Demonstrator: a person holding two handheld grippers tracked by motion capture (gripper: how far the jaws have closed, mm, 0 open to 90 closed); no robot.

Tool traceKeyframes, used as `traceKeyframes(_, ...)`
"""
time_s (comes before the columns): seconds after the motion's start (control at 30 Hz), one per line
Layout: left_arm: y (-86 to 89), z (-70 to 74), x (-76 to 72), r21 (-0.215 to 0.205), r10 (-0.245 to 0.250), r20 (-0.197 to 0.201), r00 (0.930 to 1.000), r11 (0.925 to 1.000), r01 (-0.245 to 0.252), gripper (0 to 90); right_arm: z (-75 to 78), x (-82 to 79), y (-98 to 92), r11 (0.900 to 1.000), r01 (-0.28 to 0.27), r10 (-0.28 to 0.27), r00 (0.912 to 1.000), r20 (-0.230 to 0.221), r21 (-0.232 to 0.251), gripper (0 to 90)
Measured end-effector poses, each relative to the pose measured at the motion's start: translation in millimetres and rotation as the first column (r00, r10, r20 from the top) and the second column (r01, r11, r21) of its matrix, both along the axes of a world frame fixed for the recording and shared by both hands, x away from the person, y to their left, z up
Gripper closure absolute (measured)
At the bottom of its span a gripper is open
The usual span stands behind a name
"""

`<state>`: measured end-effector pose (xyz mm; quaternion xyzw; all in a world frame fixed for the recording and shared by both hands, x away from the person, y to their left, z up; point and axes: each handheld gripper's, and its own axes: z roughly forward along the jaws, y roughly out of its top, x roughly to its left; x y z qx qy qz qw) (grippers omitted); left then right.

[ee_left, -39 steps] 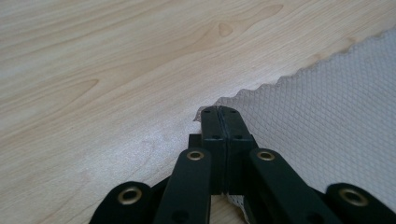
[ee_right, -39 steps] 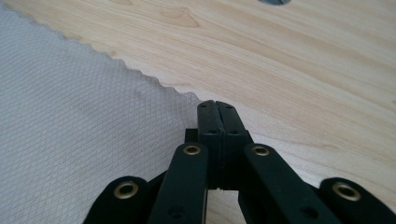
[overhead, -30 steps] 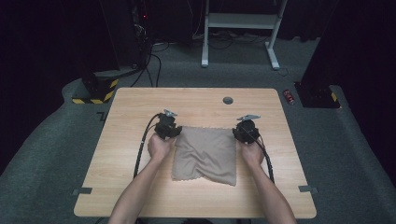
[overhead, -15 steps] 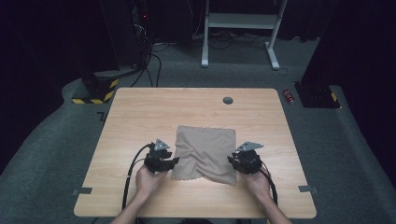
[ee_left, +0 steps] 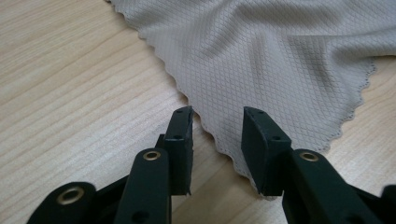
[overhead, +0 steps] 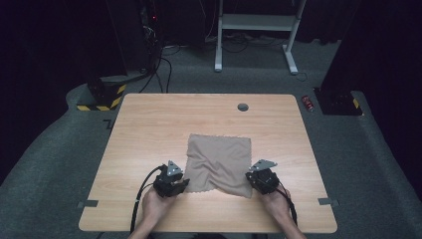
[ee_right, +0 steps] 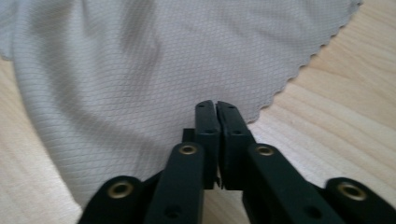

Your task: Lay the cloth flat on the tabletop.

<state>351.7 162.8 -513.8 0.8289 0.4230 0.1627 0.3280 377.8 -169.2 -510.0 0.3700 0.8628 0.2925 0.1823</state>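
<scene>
Matt waffle-textured beige cloth (overhead: 219, 164) on smooth pale wood-grain table (overhead: 149, 129)

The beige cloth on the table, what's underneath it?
Under the beige scallop-edged cloth lies the light wooden table, bare around it. Whatever the rumpled middle might cover is hidden.

Beige cloth (overhead: 219, 162) with fine diamond weave, pale wood-grain table (overhead: 149, 129), black grippers (overhead: 170, 183)
</scene>
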Motion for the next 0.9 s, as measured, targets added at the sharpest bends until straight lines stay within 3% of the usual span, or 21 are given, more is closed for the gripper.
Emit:
traceKeyframes(0.17, 3.5, 0.1, 5.6, 0.006, 0.023, 0.0, 0.9997, 0.9997, -0.023, 59.7, -0.7, 8.5, -3.9, 1.0, 0.029, -0.029, 0.9996, 0.005, 0.008, 89.2)
traceKeyframes(0.3, 6.7, 0.6, -1.0, -0.015, 0.022, -0.02, 0.9996, 0.9996, -0.022, 54.7, 2.0, 7.3, -7.5, 0.999, 0.045, -0.045, 0.999, 0.0, 0.031, 82.9)
traceKeyframes(0.43, 9.3, 3.3, -14.5, -0.041, 0.028, -0.013, 0.9995, 0.9988, -0.028, 51.9, 8.3, -10.4, -15.4, 0.995, 0.044, -0.045, 0.999, 0.009, 0.085, 79.8)
traceKeyframes(0.67, 14.3, 4.5, -27.6, -0.036, 0.028, -0.002, 0.9996, 0.999, -0.028, 55.5, 5.4, -44.1, -25.0, 0.994, 0.026, -0.026, 0.9997, 0.002, 0.105, 77.1)
traceKeyframes(0.9, 11.4, -1.3, -27.4, -0.036, 0.031, -0.007, 0.9995, 0.9989, -0.031, 63.4, -0.3, -55.6, -20.1, 0.994, 0.012, -0.012, 0.9999, 0.003, 0.112, 76.2)
